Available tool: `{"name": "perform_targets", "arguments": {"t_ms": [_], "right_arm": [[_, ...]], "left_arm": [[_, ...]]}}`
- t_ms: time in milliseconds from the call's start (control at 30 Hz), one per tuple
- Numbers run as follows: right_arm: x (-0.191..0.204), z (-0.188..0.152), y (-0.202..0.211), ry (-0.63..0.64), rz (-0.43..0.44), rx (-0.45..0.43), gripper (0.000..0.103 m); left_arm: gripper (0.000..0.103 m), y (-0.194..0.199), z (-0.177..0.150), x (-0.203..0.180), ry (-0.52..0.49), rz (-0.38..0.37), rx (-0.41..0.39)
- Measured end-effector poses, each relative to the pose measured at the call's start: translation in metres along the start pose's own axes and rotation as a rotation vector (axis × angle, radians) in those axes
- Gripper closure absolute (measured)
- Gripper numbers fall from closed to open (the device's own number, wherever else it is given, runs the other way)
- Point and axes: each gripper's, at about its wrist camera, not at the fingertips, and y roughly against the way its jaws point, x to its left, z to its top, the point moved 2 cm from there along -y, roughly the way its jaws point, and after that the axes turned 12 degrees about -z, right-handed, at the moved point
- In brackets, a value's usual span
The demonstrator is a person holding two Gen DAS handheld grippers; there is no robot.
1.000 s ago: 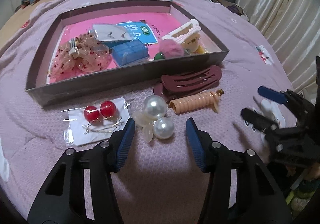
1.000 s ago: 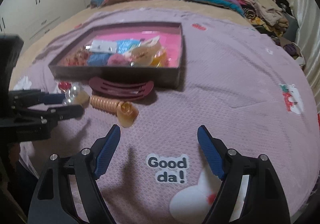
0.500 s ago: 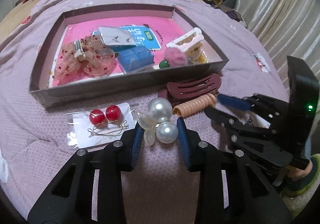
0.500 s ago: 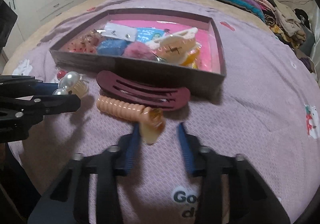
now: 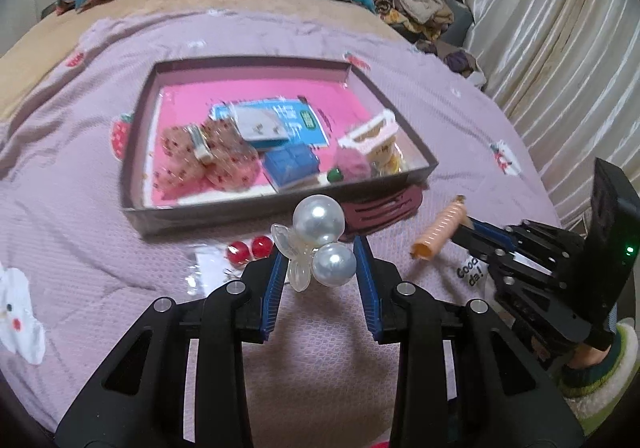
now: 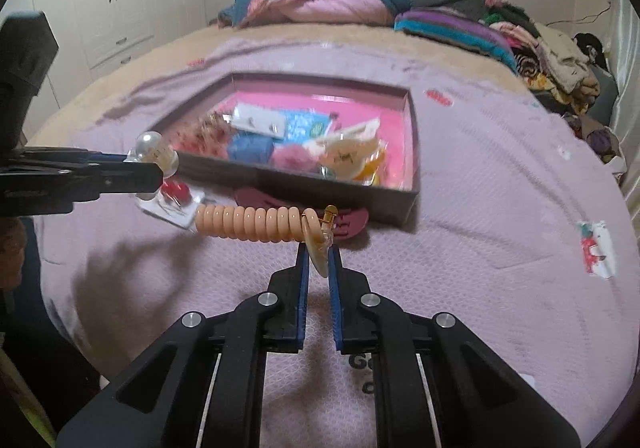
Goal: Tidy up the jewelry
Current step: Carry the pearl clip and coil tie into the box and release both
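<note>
Holding two pieces clear of the bed at once, and both look bound for the box! The left tool (image 5: 320, 262) is clamped on the pearl hair ornament (image 5: 320, 240), two big pearls and a clear petal cluster pinched between its blue pads above the purple bedspread (image 5: 80, 176). The right tool (image 6: 318, 260), whose jaws have just been closing, is pinched tight on the flat end piece of the peach spiral hair tie (image 6: 248, 225), and the coil sticks out sideways in the air.

Plenty is already in the box (image 5: 132, 152): a sheer dotted bow, a blue case, a card of studs, a pink pompom and a cream claw clip sit on its pink floor.

Left to do, as I judge it: these two pieces need carrying over the near wall and setting down inside. On the bedspread just in front of the box, the maroon hair clip (image 6: 352, 222) and the red bead earrings (image 5: 250, 248) on their card lie untouched, so two more pickups should follow. Call it past halfway.
</note>
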Motion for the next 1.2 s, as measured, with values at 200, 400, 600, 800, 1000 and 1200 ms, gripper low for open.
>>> {"name": "perform_targets", "arguments": {"t_ms": [200,400,600,800,1000,1200], "right_arm": [[0.001,0.015,0.033,-0.007,0.003,-0.068,0.094],[0.009,0.036,0.058,0.001,0.013,-0.129,0.094],[0.015,0.053,0.070,0.001,0.011,-0.165,0.094],[0.020,0.067,0.073,0.012,0.002,-0.182,0.094],[0.024,0.079,0.075,0.021,-0.017,-0.192,0.094],[0.023,0.096,0.073,0.029,-0.023,-0.212,0.094]], "left_arm": [[0.078,0.027,0.008,0.007,0.014,0.015,-0.065],[0.078,0.052,0.017,0.018,0.024,0.039,-0.122],[0.078,0.074,0.027,0.028,0.023,0.067,-0.166],[0.078,0.089,0.033,0.038,0.029,0.086,-0.200],[0.077,0.095,0.043,0.047,0.029,0.100,-0.215],[0.077,0.097,0.056,0.053,0.020,0.110,-0.230]]}}
